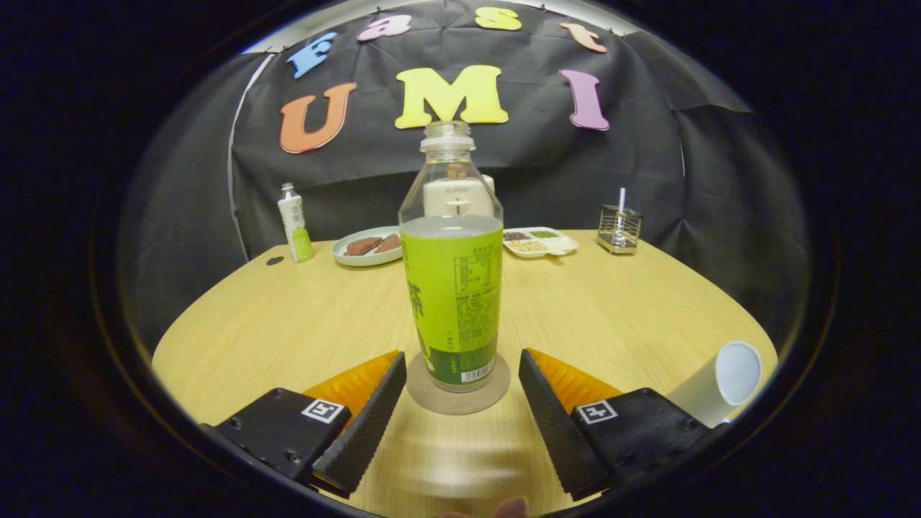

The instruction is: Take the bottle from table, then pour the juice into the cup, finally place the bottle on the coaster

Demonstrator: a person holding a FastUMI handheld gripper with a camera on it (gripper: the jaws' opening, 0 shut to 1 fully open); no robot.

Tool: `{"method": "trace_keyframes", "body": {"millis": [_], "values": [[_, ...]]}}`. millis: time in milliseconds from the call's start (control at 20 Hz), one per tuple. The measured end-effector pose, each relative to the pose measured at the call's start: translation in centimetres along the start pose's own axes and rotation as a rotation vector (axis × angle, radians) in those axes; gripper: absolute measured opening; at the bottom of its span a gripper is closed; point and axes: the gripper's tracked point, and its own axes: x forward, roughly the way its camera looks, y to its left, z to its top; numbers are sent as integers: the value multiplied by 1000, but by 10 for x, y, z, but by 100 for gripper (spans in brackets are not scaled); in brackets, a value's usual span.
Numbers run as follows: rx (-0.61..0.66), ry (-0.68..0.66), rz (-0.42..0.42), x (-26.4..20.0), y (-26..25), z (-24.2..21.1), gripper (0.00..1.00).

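A clear, uncapped bottle (453,288) with a green label stands upright on a round brown coaster (457,394) on the wooden table. Pale liquid fills it to about the top of the label. My gripper (458,370) is open, its two fingers spread to either side of the coaster, apart from the bottle. The bottle's base sits just ahead of and between the fingertips. A white cup (719,388) stands to the right, beside the right finger, its mouth showing toward me.
At the table's far side are a small white and green bottle (295,223), a plate with brown food (368,247), a divided white tray of grains (540,242) and a wire holder (619,226). A white box (457,196) stands behind the bottle. Black cloth wall beyond.
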Motion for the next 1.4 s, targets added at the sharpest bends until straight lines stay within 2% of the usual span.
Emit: {"method": "trace_keyframes", "body": {"millis": [200,400,750,950,1400], "values": [[-45,-117,4,-46,4,13,100],[-89,-267,-26,-101,0,34,100],[-16,-392,-15,-179,5,25,100],[-6,-400,-3,-200,11,11,100],[-34,-437,-24,-210,15,3,100]]}}
